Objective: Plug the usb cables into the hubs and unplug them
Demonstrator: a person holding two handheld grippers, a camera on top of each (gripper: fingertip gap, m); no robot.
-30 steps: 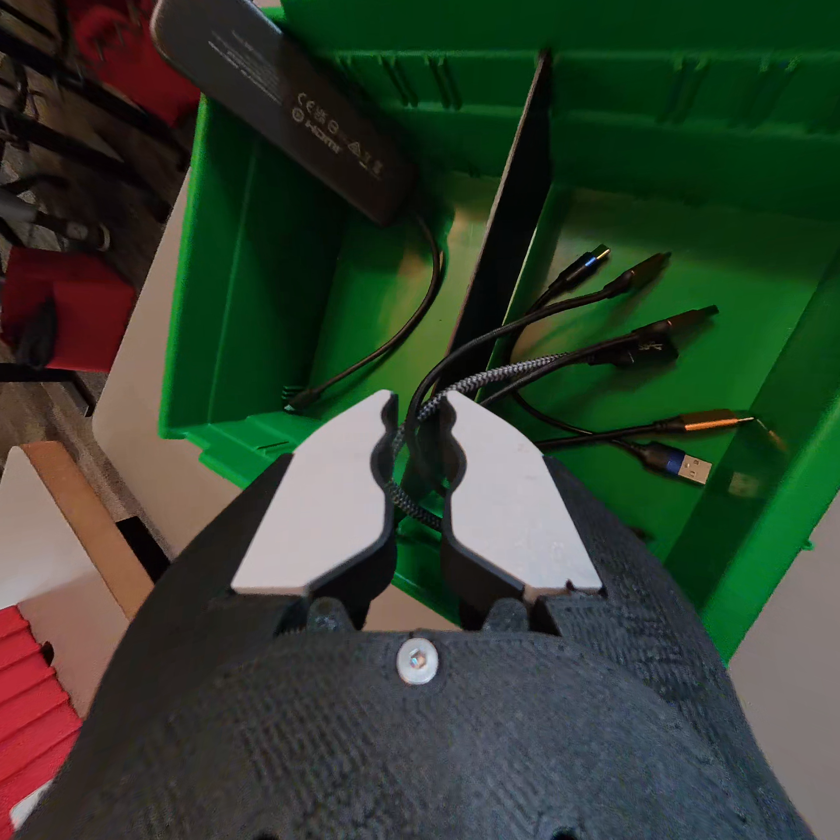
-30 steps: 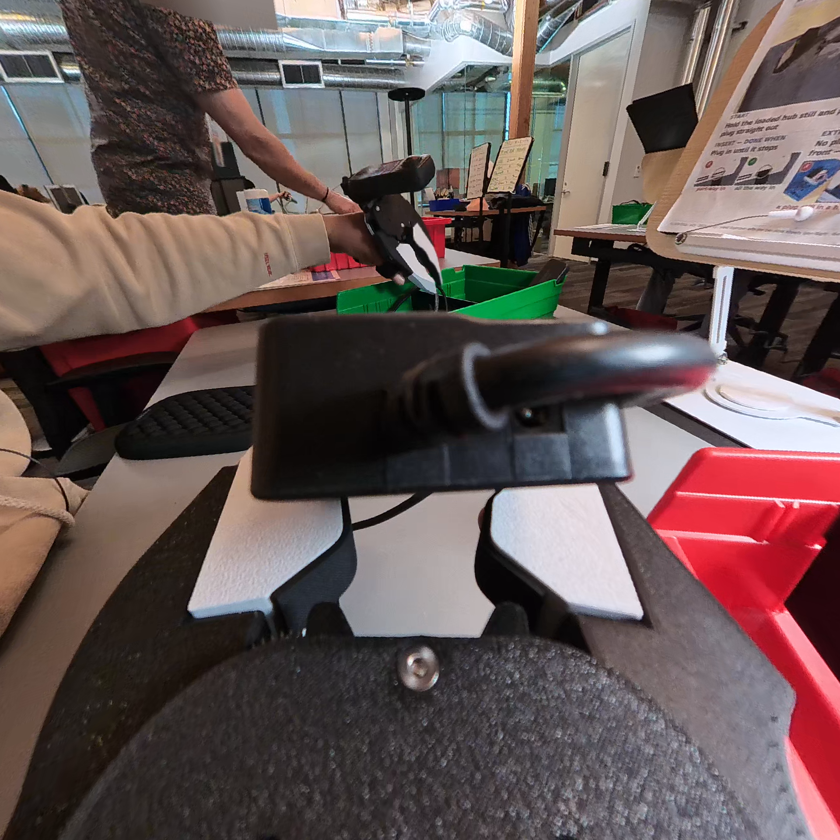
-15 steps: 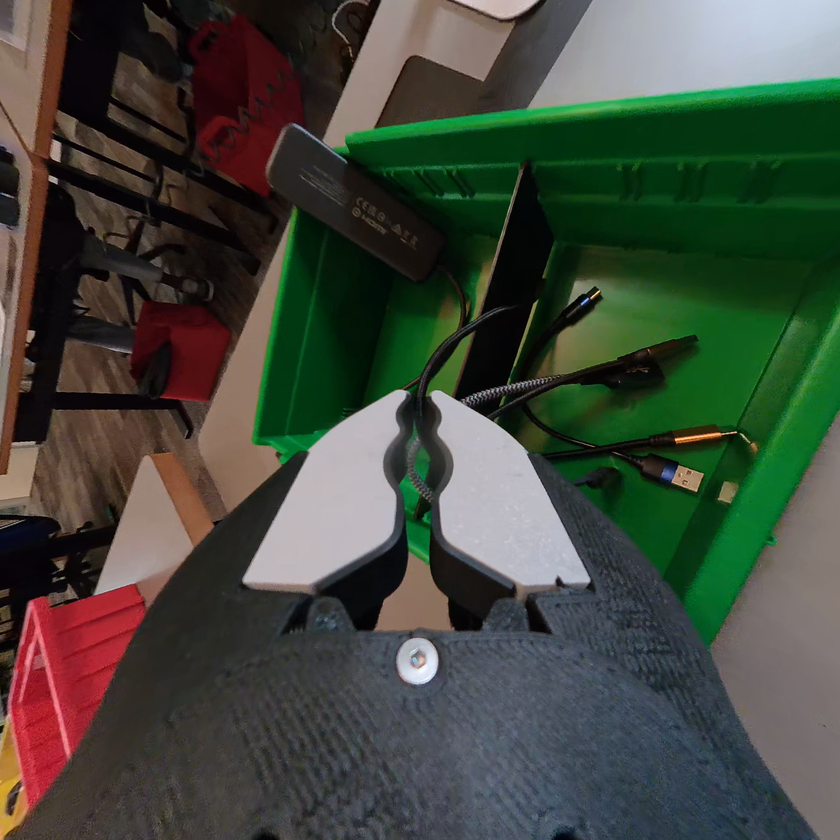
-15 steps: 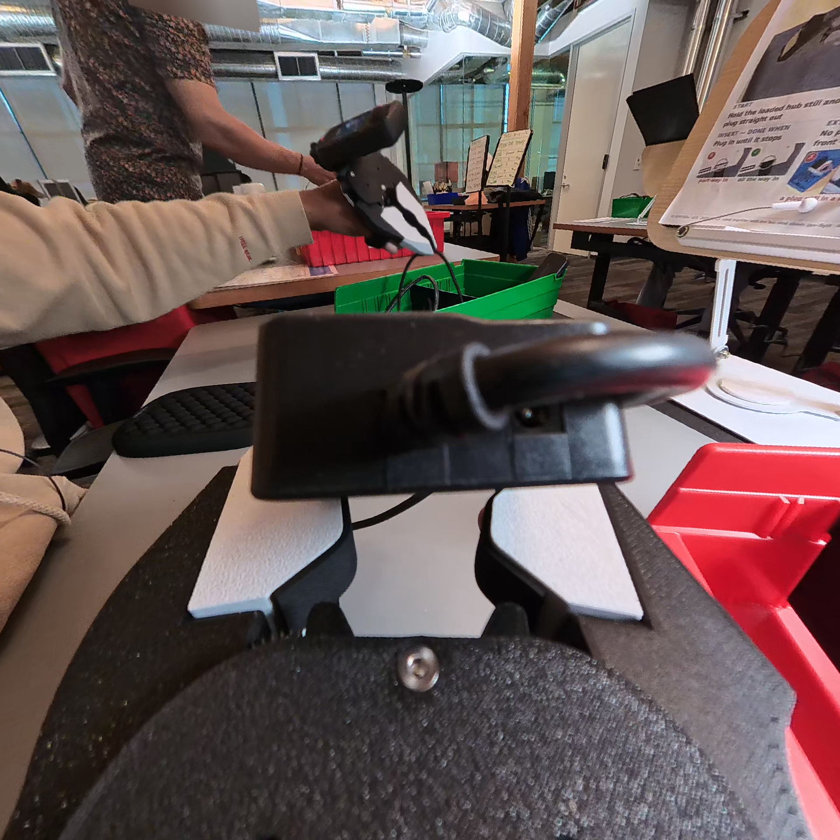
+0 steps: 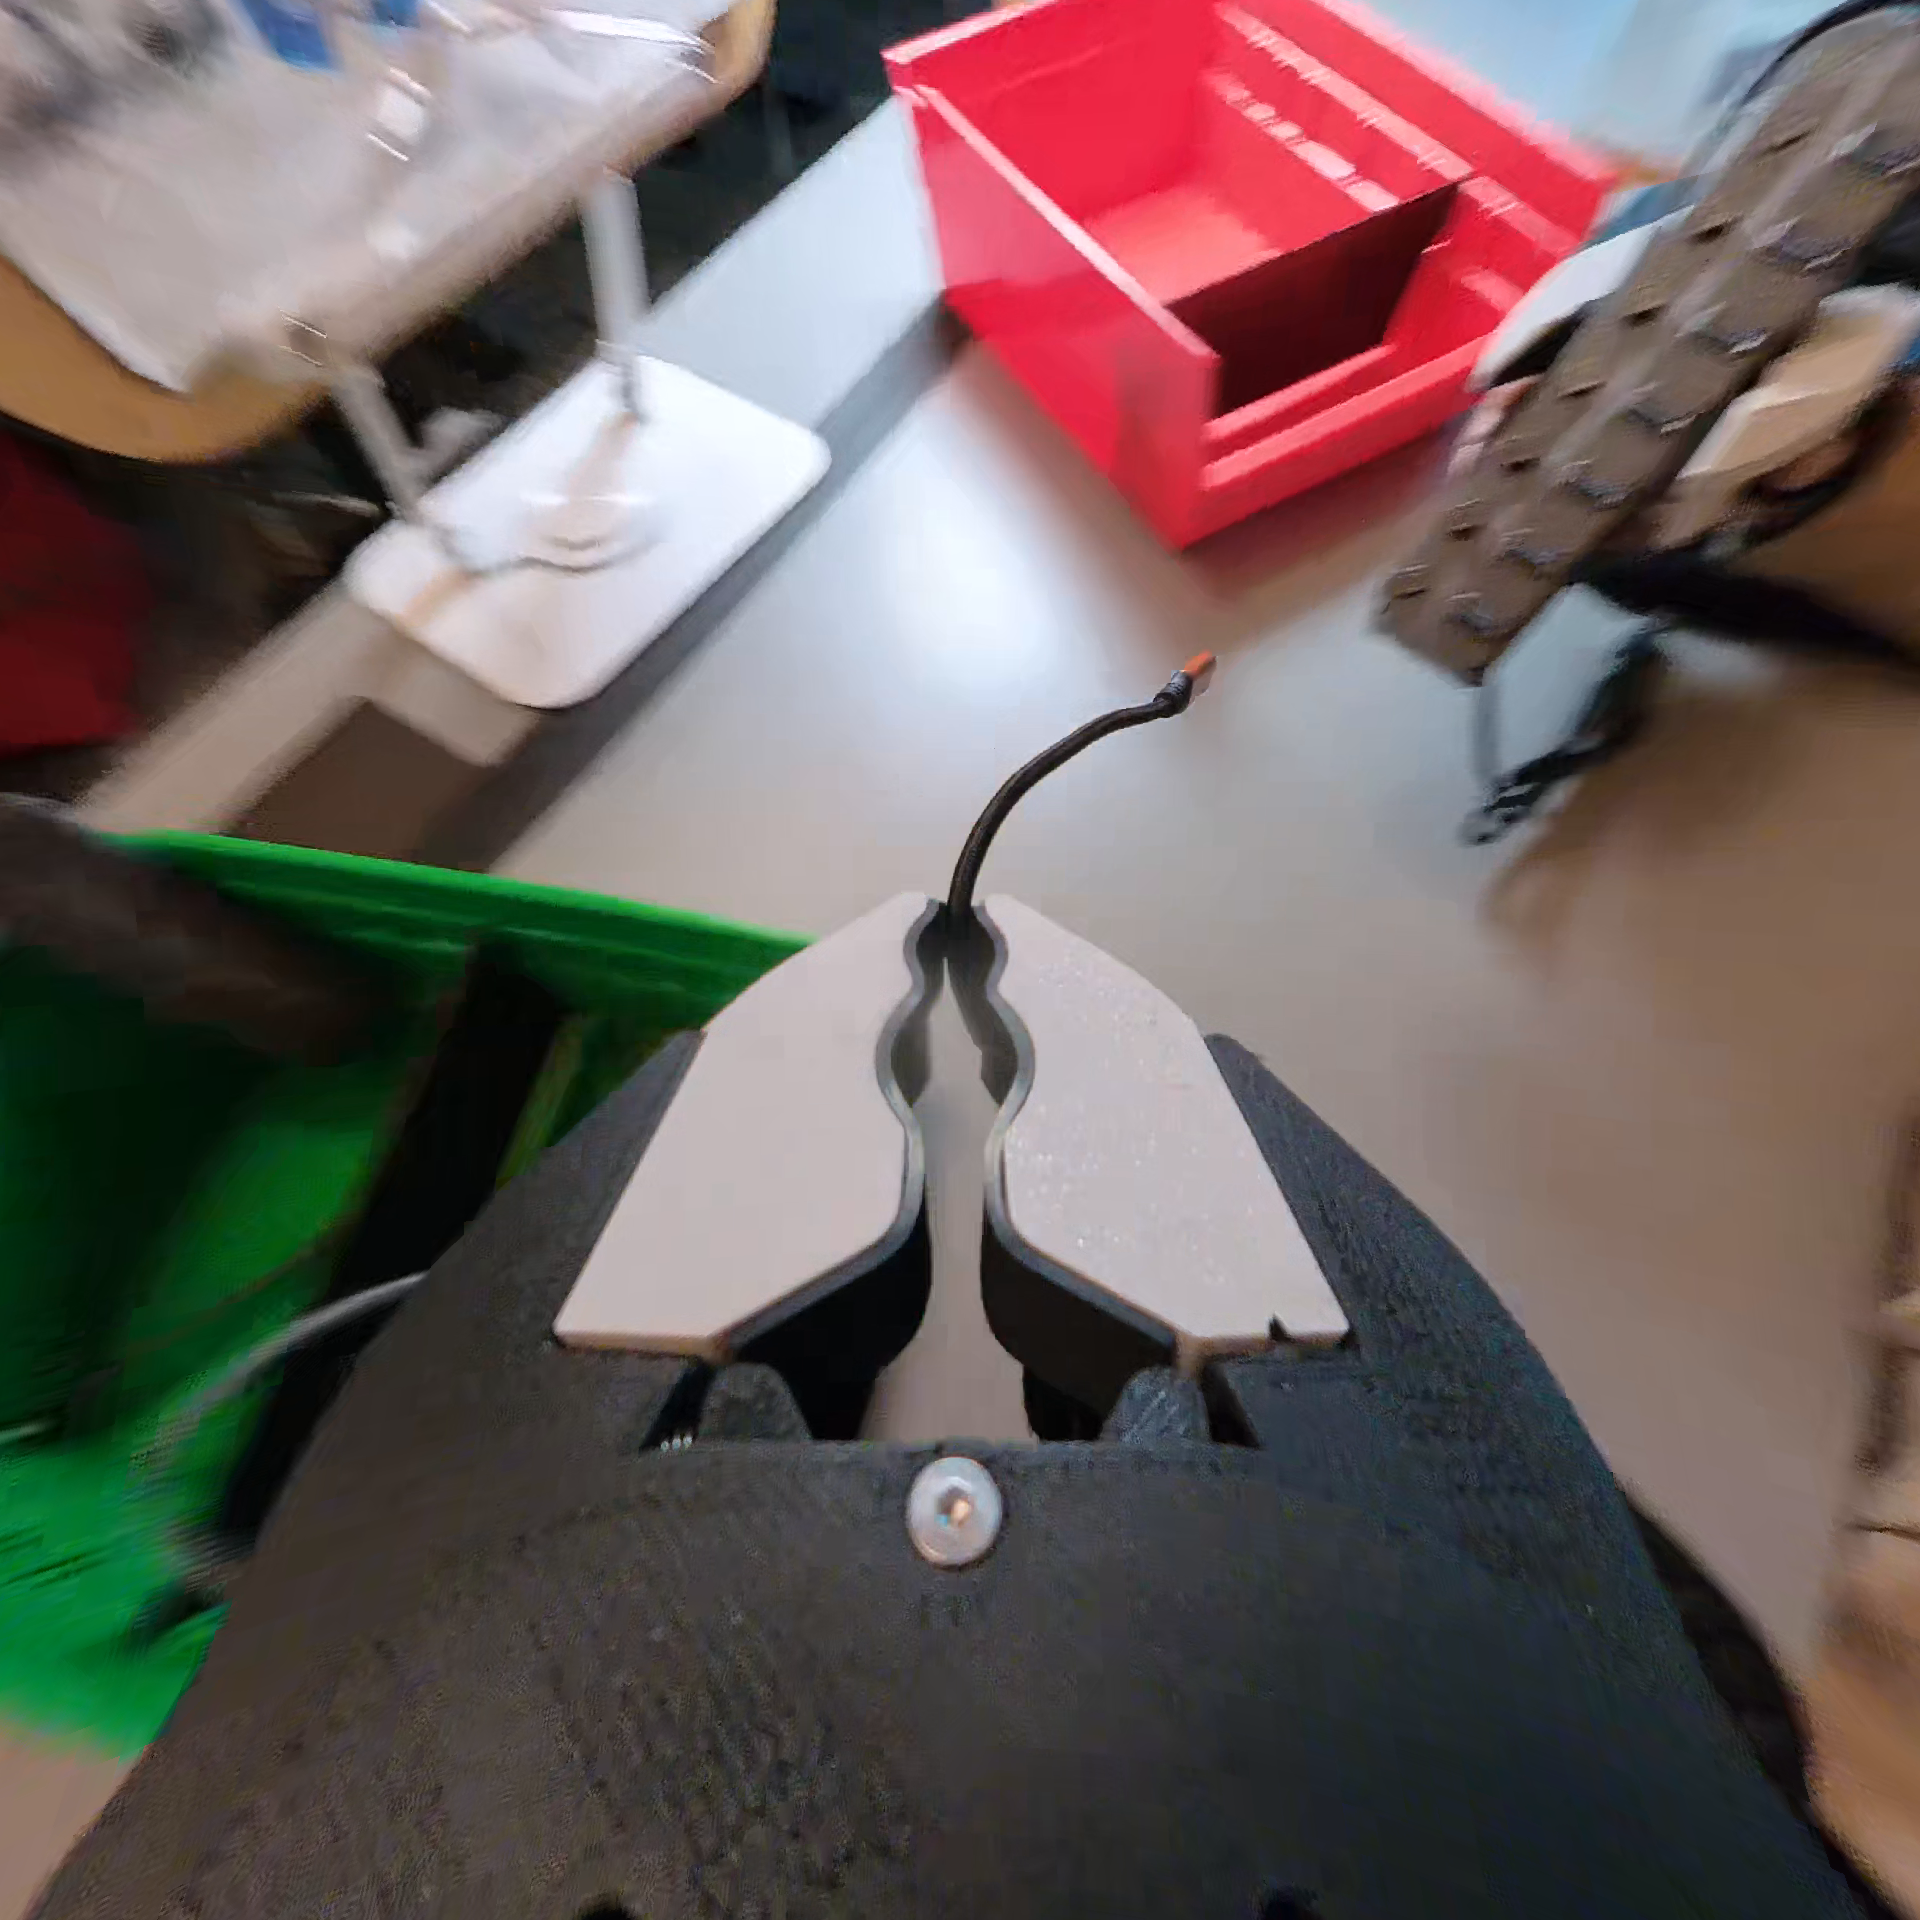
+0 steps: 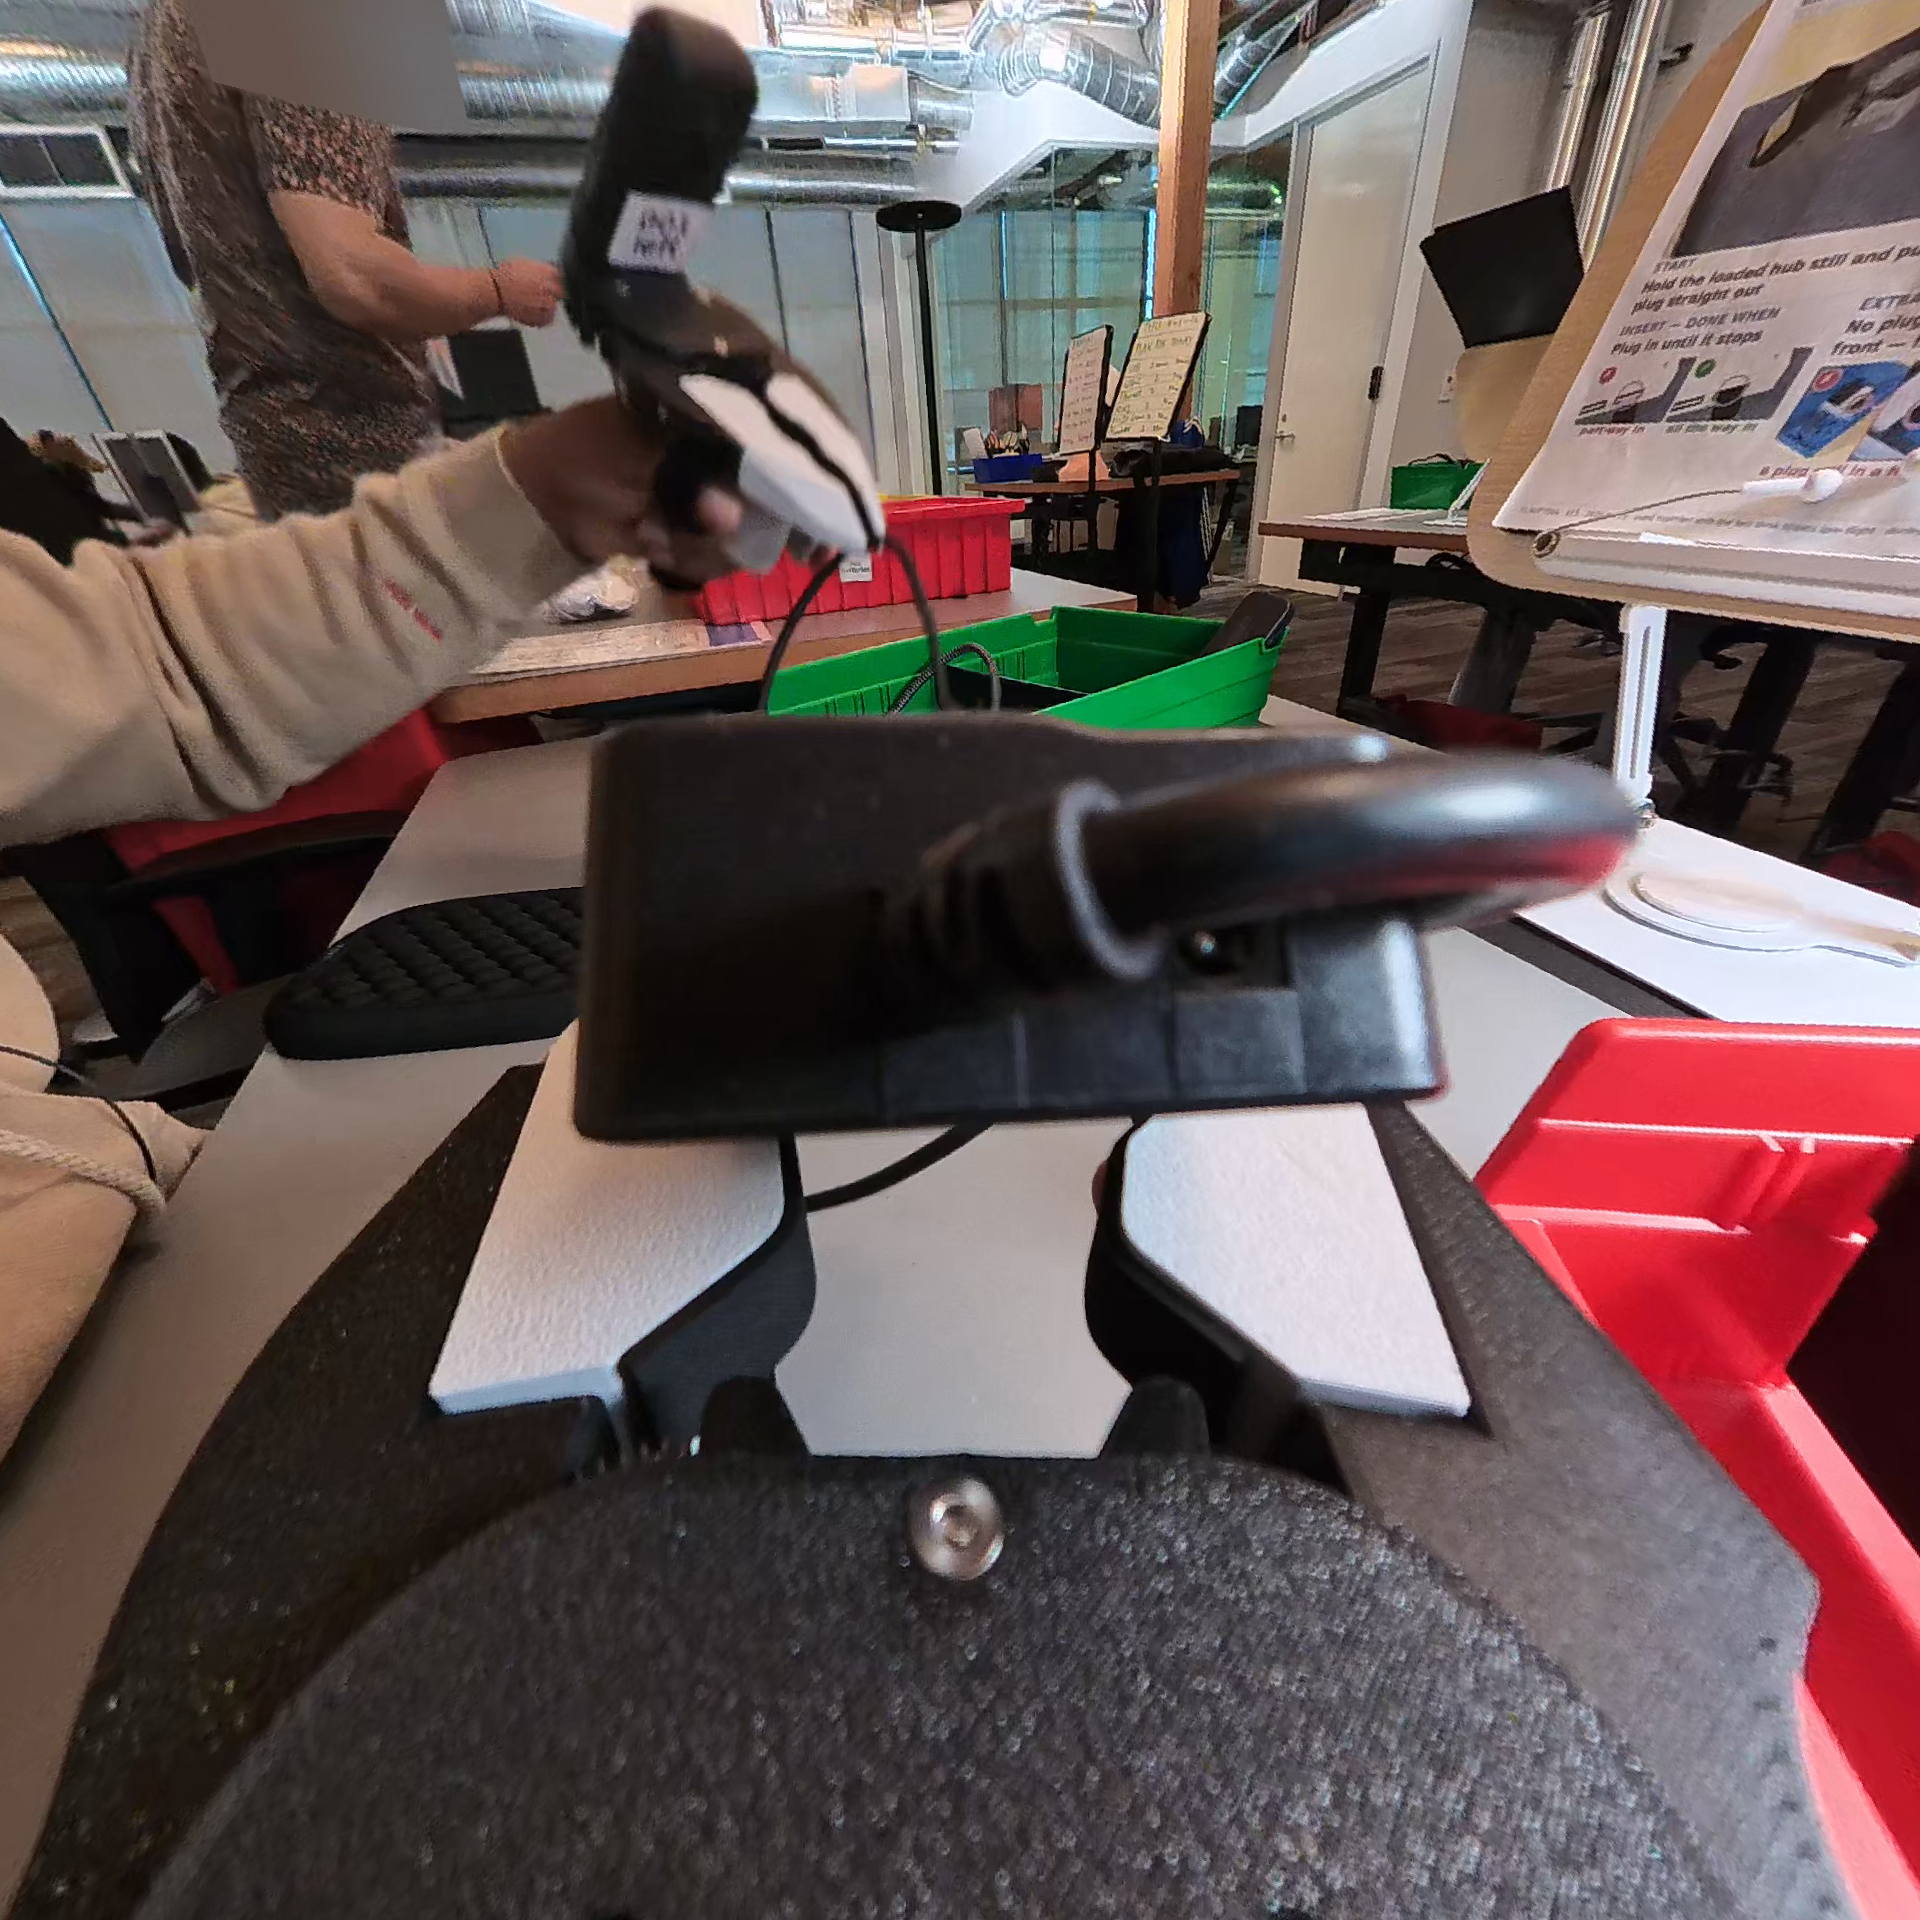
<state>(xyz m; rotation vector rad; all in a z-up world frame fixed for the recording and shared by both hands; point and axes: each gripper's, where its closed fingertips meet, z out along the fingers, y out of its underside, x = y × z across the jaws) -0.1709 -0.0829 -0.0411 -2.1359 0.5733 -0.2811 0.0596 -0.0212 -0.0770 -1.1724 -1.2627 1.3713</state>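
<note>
Black cable [image 5: 1023,790] with orange tip, black hub [image 6: 997,914], green bin [image 6: 1132,675], red bin [image 5: 1226,260].

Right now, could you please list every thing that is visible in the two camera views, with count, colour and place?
USB cable: 1, black with orange-tipped plug, sticking out of the left gripper's tips over the table.
Hub: 1, black, own thick cable attached, held across the right gripper's fingers.
Green bin: 1, far end of the table, black divider inside, cables hanging from it.
Red bin: 1, on the table right of the right gripper, black divider inside.
Table: 1, grey.
Instruction board: 1, white sheet on a stand, right.
Black textured pad: 1, left table edge.
Bystander: 1, background.
Left gripper: shut on the cable.
Right gripper: holds the hub.
</note>
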